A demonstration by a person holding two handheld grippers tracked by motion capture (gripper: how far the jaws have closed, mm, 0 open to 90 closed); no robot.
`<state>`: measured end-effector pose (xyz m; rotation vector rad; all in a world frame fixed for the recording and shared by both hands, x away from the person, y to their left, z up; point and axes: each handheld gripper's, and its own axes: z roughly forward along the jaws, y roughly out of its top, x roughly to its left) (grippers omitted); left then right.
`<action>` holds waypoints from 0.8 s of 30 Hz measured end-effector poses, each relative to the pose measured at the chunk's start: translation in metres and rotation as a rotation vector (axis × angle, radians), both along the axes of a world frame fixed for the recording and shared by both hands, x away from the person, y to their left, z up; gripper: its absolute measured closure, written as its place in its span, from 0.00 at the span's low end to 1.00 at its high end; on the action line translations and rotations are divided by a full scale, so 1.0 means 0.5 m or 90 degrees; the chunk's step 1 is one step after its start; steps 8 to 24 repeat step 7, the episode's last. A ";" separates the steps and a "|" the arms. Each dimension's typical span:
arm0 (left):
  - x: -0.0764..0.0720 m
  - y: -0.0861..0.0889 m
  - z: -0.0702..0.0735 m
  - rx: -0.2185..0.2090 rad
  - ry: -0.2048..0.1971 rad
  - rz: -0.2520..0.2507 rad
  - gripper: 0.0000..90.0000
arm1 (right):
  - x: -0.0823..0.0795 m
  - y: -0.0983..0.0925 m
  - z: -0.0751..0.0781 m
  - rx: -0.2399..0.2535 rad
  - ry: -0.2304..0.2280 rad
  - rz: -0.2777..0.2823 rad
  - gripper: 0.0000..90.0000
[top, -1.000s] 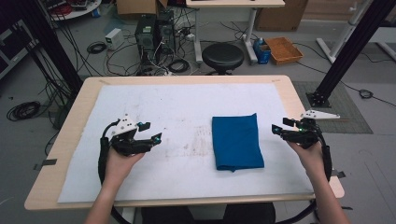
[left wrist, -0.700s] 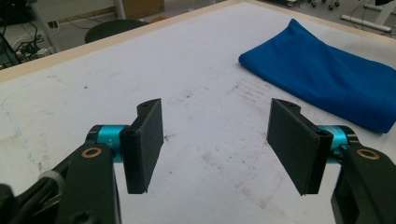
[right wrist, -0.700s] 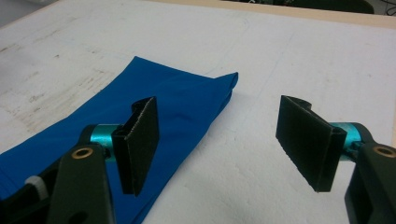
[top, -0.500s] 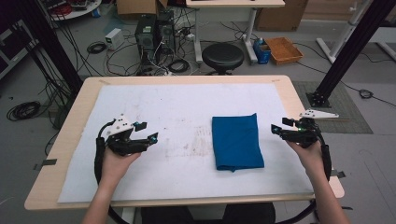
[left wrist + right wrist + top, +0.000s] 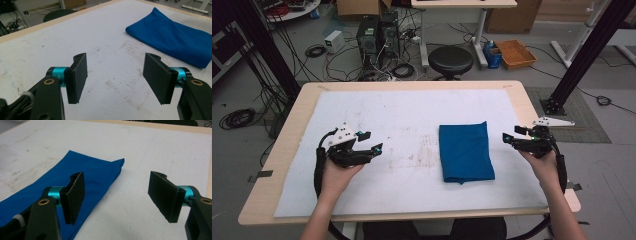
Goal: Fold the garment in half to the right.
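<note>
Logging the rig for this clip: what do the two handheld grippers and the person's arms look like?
Both grippers are black-bodied. The left gripper carries a pale grey plate on top and a black cable looping beside the wrist; the right gripper has a black cable along the forearm. Up close, each has flat rectangular black pads on teal anodised cylinders, with brass-ringed pivots. The forearms are bare, no sleeves.

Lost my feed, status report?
Left gripper open, right gripper open, both empty. Folded blue cloth flat on white mat, between them. Nothing in the way.

Each gripper [image 5: 115, 75] was fitted with flat black jaws, teal collars, brass-ringed screws and a black cable.
</note>
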<state>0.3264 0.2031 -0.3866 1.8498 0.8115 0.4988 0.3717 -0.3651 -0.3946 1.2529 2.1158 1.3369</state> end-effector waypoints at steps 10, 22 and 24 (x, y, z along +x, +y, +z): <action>0.002 -0.001 -0.001 0.001 0.002 0.000 0.40 | 0.002 0.000 -0.002 -0.003 0.001 0.002 0.33; 0.002 -0.001 -0.001 0.001 0.002 0.000 0.40 | 0.002 0.000 -0.002 -0.003 0.001 0.002 0.33; 0.002 -0.001 -0.001 0.001 0.002 0.000 0.40 | 0.002 0.000 -0.002 -0.003 0.001 0.002 0.33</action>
